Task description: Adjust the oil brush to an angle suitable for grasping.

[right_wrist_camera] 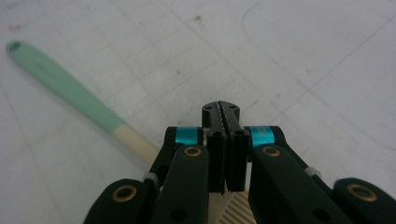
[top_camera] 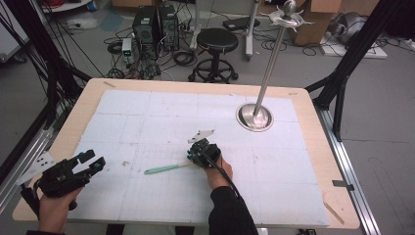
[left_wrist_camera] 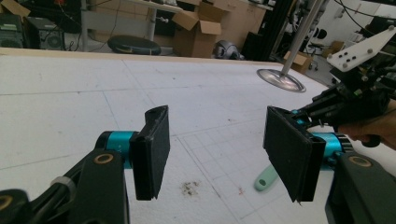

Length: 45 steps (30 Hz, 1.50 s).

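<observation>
The right tongs (right_wrist_camera: 226,140) pinch the brush head of the green-handled brush (top_camera: 164,169) on the surface (top_camera: 161,117), while the left tongs (left_wrist_camera: 219,154) stand spread, gripping nothing.

Two grippers (top_camera: 95,160) (top_camera: 192,155); one green-handled utensil (top_camera: 161,169); one metal stand (top_camera: 255,116).

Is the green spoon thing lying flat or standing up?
Lying flat. The green-handled utensil rests lengthwise on the white mat, its pale end under the shut right gripper.
</observation>
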Motion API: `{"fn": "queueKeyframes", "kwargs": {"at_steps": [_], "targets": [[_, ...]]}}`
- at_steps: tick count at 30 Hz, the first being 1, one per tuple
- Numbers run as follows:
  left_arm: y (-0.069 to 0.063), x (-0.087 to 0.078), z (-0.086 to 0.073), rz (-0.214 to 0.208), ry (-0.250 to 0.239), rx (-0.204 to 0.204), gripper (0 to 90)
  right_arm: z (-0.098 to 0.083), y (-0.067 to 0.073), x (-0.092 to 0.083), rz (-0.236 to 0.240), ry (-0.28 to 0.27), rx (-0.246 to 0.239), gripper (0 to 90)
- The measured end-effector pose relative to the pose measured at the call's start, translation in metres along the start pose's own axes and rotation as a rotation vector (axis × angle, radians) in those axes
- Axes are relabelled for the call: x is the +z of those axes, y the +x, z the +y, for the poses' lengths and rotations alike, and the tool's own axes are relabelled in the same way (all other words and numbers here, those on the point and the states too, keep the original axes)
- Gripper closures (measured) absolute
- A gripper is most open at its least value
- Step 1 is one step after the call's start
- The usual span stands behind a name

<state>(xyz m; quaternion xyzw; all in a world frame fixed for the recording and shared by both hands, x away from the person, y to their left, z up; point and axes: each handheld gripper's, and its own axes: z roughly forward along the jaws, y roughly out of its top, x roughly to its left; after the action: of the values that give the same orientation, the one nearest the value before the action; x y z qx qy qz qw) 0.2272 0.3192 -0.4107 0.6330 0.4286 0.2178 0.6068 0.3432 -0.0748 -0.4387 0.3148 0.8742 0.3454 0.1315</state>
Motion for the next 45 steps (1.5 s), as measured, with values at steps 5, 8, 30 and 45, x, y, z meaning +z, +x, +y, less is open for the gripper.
{"fn": "queueKeyframes", "kwargs": {"at_steps": [5, 8, 30, 45], "targets": [[0.0, 0.0, 0.0, 0.003, 0.003, -0.004, 41.2, -0.011, 0.001, -0.008, 0.004, -0.018, -0.001, 89.1], [0.0, 0.0, -0.001, 0.004, 0.006, -0.009, 41.3, -0.018, 0.003, -0.015, -0.007, -0.015, -0.016, 89.1], [-0.005, 0.007, -0.003, -0.011, 0.035, 0.003, 41.3, -0.099, -0.008, -0.094, -0.098, -0.013, 0.027, 89.1], [-0.01, 0.008, -0.003, -0.044, -0.002, 0.001, 37.9, -0.115, -0.01, -0.153, -0.124, -0.268, 0.104, 85.5]]}}
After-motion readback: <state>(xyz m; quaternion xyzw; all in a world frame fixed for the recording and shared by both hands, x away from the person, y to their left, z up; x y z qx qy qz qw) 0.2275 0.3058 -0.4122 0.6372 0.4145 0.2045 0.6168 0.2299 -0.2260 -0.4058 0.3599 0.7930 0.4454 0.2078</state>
